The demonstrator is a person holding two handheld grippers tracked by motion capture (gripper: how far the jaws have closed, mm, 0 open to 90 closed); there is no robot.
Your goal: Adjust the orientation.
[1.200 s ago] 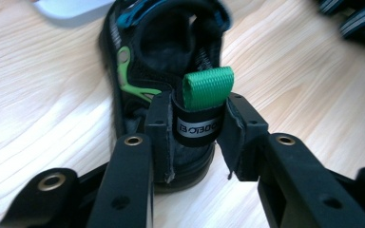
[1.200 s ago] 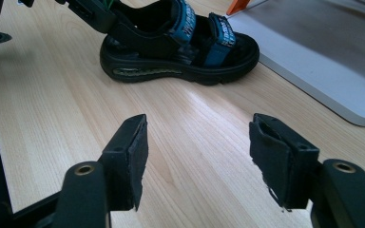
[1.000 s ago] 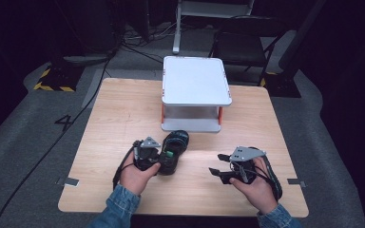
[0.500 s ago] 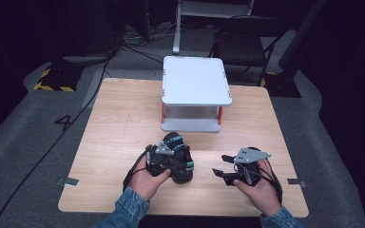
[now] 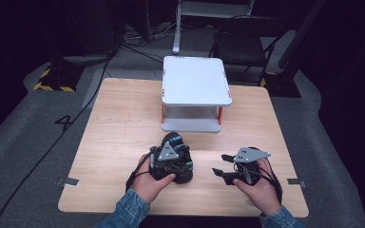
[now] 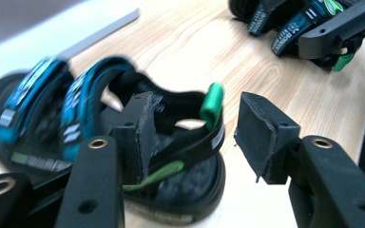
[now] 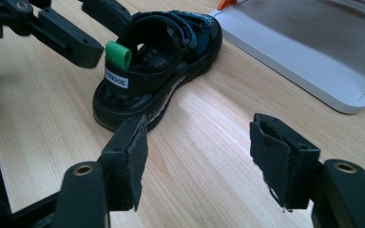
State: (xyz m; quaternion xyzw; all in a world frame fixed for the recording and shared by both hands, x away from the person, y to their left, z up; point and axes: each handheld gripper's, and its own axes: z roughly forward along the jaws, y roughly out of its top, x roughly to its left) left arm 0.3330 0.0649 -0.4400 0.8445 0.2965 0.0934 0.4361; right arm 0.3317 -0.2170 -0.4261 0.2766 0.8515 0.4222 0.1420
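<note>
left gripper (image 6: 190,130) just opened around sandal (image 6: 100,142) heel; right gripper (image 7: 197,152) idle

The left gripper (image 5: 183,151) now sits nearer the right gripper (image 5: 224,167). Its jaws have just been opening, off the sandal (image 6: 123,156) heel between them.

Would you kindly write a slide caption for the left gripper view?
Left claw open around the heel strap of a black sandal with blue straps, resting on the wooden table.
</note>
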